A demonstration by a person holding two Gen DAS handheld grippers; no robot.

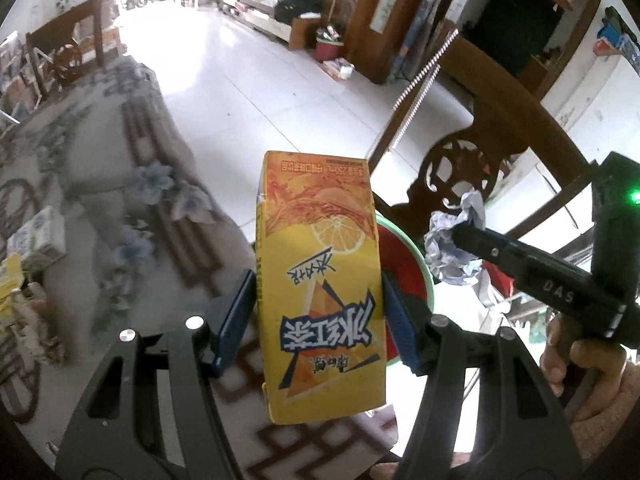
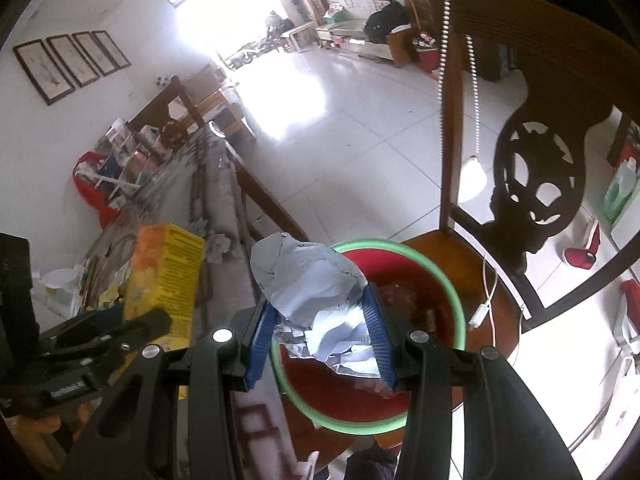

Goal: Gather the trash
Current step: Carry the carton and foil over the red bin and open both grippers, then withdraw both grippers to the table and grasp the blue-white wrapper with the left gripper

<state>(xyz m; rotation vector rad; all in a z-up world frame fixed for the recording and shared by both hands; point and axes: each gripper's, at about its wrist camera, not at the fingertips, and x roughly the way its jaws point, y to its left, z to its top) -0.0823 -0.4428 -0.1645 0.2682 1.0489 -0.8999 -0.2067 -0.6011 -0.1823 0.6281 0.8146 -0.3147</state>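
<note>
Your left gripper point(image 1: 318, 312) jaws clamp the iced tea carton point(image 1: 320, 280); your right gripper point(image 2: 320, 340) clamps crumpled paper point(image 2: 316, 300). Only the right view shows the red bin's point(image 2: 460, 312) blurred contents.

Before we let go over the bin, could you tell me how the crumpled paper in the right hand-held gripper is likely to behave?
The crumpled paper looks light and soft: its folds bulge out between the right hand-held gripper pads, so it probably squashes rather than resists. Creased and irregular, it likely won't roll far. Held above the green-rimmed red bin, it would probably drop straight in.
</note>
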